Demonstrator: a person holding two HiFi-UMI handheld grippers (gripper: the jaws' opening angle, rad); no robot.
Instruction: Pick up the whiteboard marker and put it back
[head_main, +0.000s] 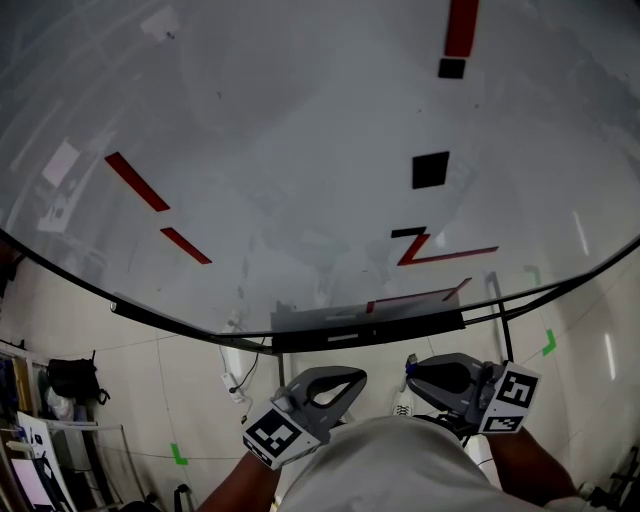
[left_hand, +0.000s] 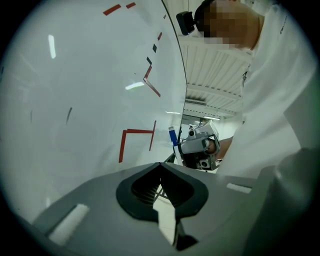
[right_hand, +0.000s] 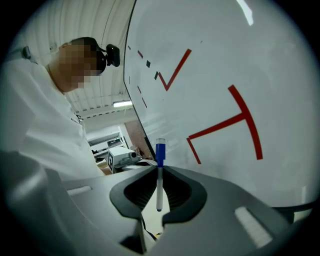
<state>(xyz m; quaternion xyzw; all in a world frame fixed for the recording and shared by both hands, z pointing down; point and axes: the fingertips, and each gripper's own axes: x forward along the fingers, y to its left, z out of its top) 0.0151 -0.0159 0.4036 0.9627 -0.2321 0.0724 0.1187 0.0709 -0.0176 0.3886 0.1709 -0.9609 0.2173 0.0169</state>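
Observation:
The whiteboard marker (right_hand: 159, 186), white with a blue cap, stands upright between the jaws of my right gripper (right_hand: 159, 167), which is shut on it. From the left gripper view the marker's blue cap (left_hand: 172, 136) sticks up from the right gripper (left_hand: 200, 145). In the head view the right gripper (head_main: 420, 372) is low and right of centre, just under the board's dark tray (head_main: 370, 328). My left gripper (head_main: 345, 380) hangs beside it, with its jaws meeting at the tips (left_hand: 161, 165) and nothing between them. The whiteboard (head_main: 300, 150) carries red lines and black squares.
Below the board lies a pale tiled floor with green tape marks (head_main: 178, 455). Bags and clutter (head_main: 60, 385) sit at the lower left. A metal stand leg (head_main: 500, 320) runs down at the board's right. The person's white sleeve (right_hand: 35, 115) is close by.

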